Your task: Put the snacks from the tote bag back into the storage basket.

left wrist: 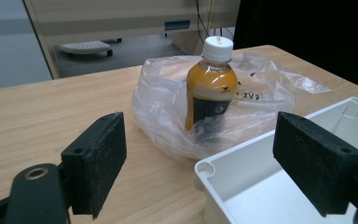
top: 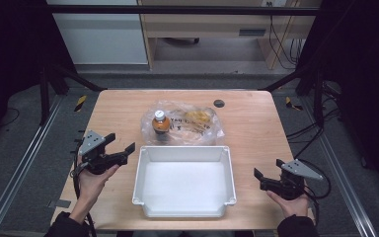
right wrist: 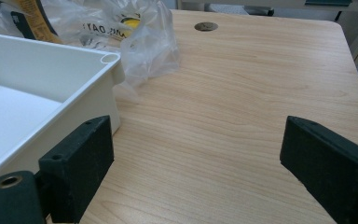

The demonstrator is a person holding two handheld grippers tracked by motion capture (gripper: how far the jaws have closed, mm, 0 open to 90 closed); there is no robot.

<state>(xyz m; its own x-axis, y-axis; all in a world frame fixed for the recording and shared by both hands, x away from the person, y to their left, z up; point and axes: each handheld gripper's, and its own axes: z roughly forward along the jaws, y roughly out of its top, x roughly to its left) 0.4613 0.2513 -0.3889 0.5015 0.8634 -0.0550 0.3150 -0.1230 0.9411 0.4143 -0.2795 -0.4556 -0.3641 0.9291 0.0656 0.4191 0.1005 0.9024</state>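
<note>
I see a light wooden table (top: 256, 128) carrying a white tray (top: 184, 212) near my edge and, just behind it, a crumpled clear plastic bag (top: 205, 131) (a round grommet (top: 219, 103) sits farther back).

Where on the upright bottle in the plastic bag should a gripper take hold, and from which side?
Probably the orange body just under the white cap of the bottle, approached from the near left by the open left gripper. The bottle stands upright, its upper half clear of the plastic bag; the white bin blocks a straight-on approach.
</note>
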